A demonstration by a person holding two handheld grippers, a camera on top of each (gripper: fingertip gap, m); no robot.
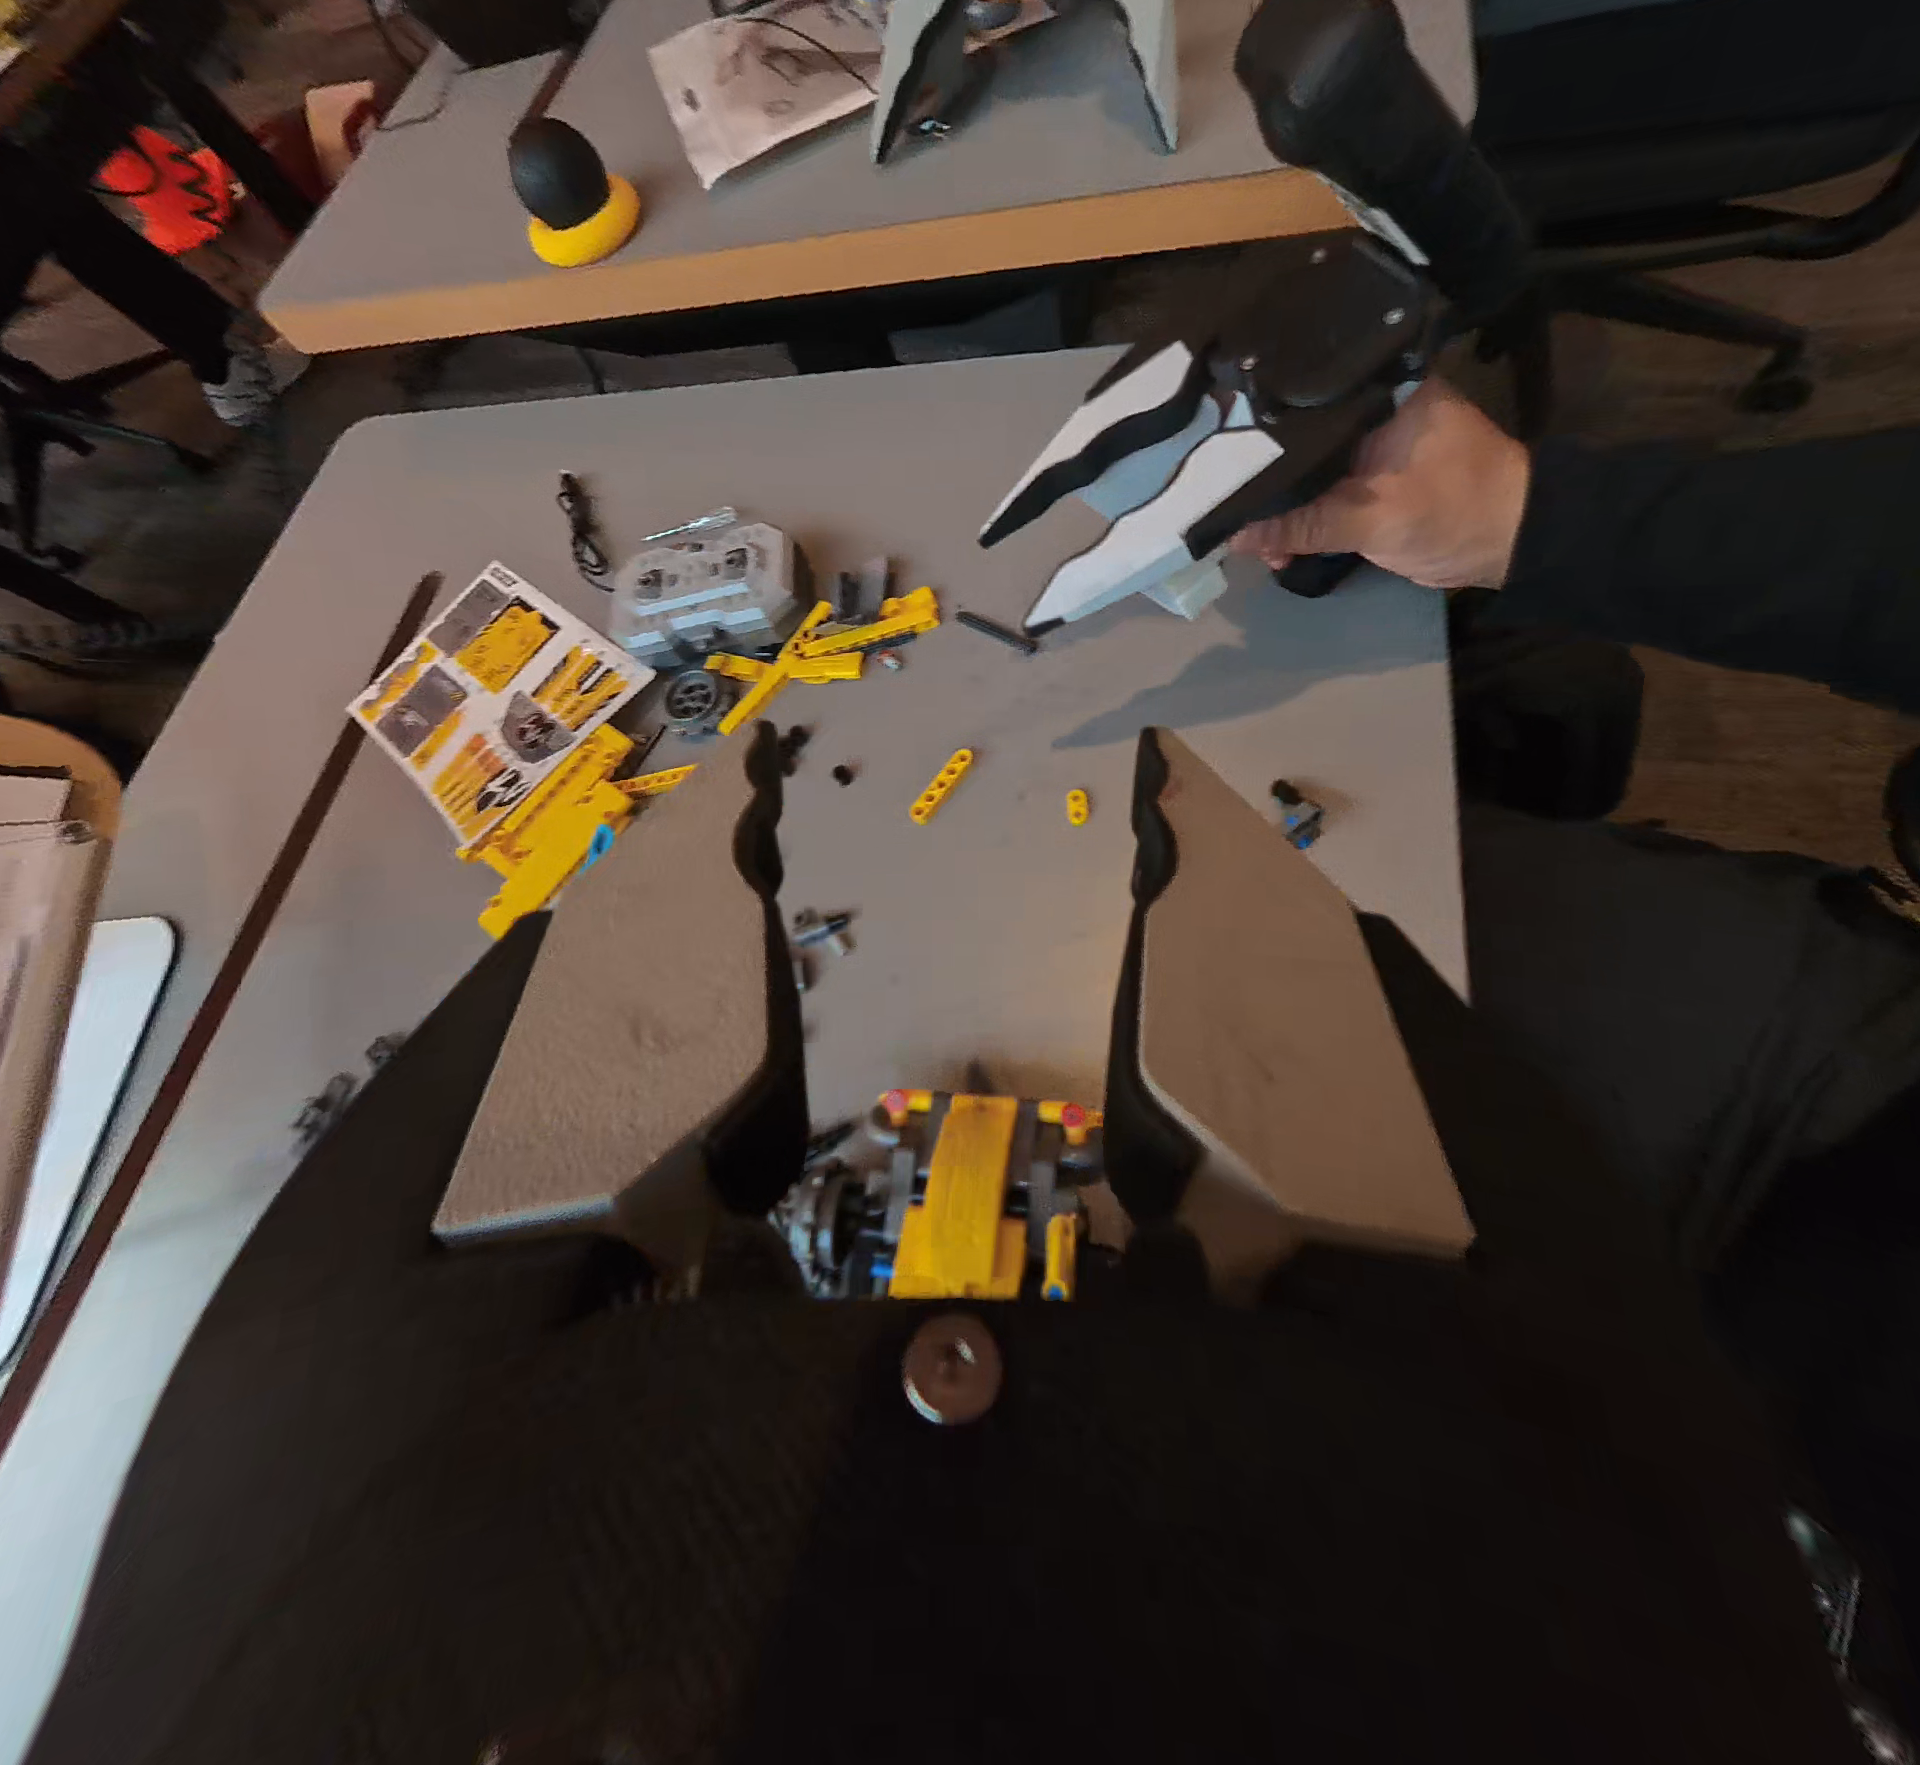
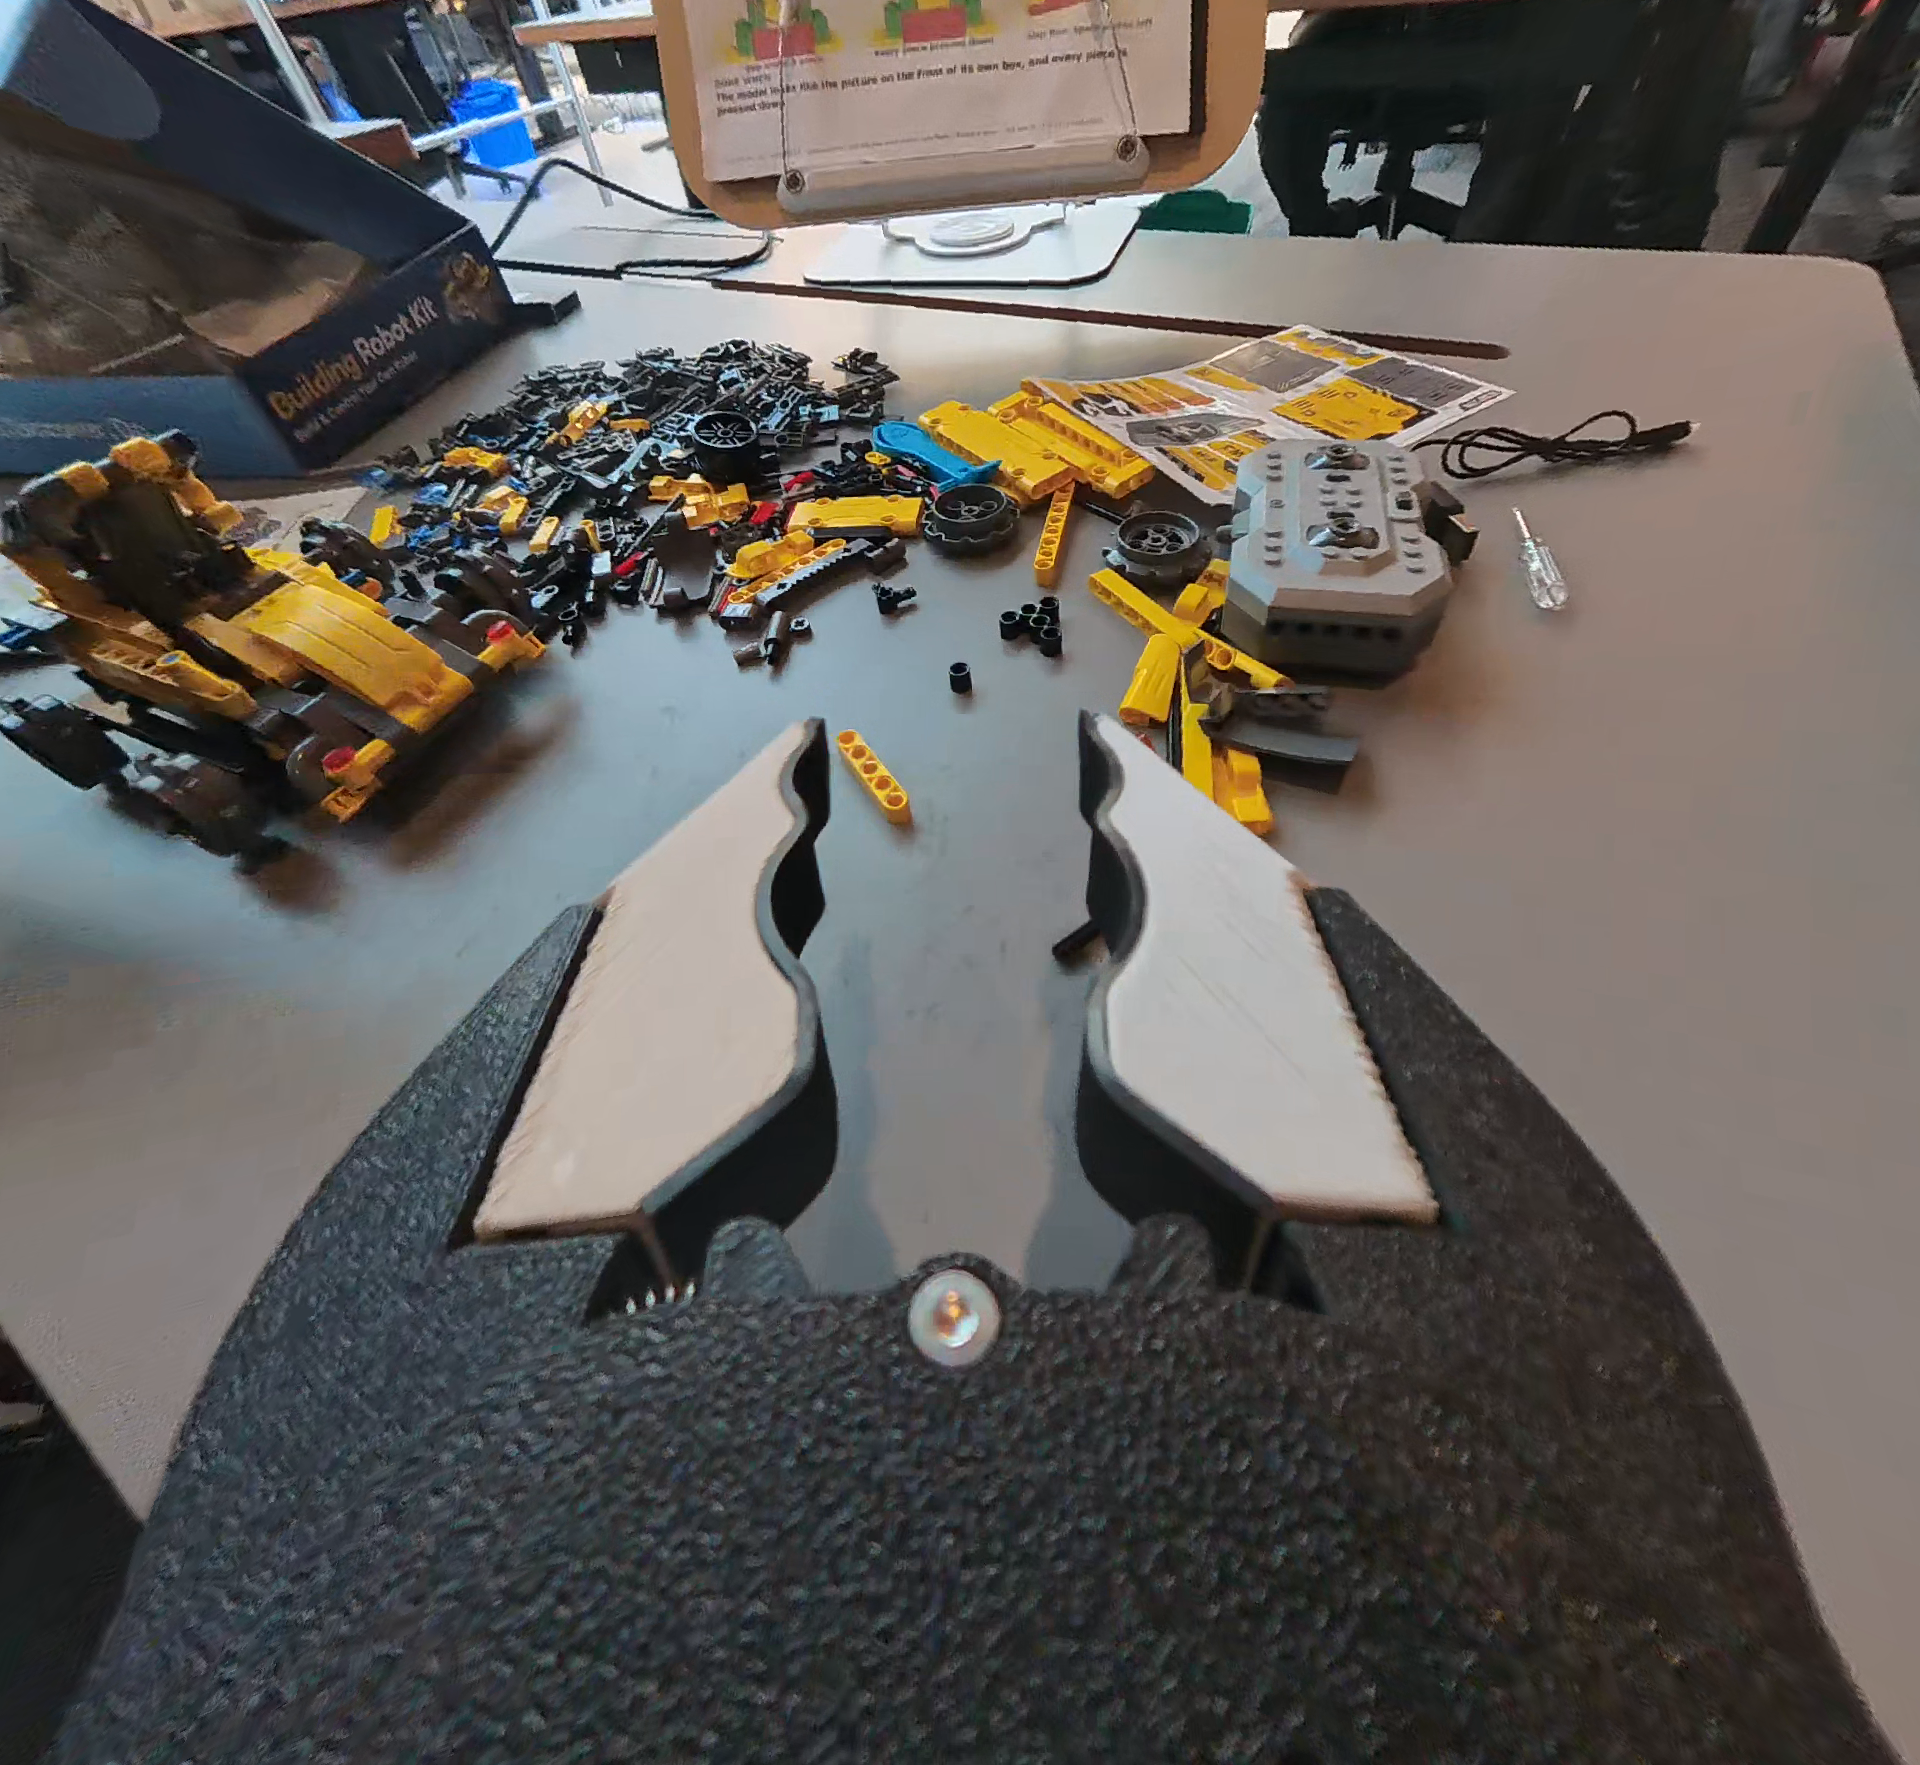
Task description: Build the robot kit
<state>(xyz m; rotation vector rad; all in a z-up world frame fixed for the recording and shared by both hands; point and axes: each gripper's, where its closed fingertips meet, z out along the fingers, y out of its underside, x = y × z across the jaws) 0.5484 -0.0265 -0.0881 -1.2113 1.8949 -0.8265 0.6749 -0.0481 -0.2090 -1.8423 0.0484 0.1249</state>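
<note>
My left gripper [image 1: 956, 759] is open and empty, and hovers over the grey table [image 1: 1299, 697]. A partly built yellow and black vehicle model [image 1: 956, 1196] lies below, between the finger bases; it also shows in the right wrist view [image 2: 260, 635]. My right gripper [image 2: 951, 739] is open and empty, low over the table. A short yellow beam with holes [image 2: 873, 777] lies just by its left fingertip, and a small black pin [image 2: 1075, 941] lies by its right finger. In the left wrist view a hand holds the right gripper [image 1: 1008, 577] near a black axle [image 1: 997, 632].
A grey battery block [image 2: 1335, 552], sticker sheet [image 2: 1268, 396], screwdriver [image 2: 1538, 562] and black cable [image 2: 1538, 442] lie to the right. A pile of loose black and yellow parts [image 2: 675, 468] lies ahead. A blue kit box [image 2: 208, 292] and a document stand [image 2: 956, 22] stand behind. The left gripper's tips are roughly 20 centimetres from the right gripper's. Between my right fingertips and the small black pin [image 2: 1075, 941] there is roughly 7 centimetres. The left camera catches it too, in the left wrist view [image 1: 1022, 640].
</note>
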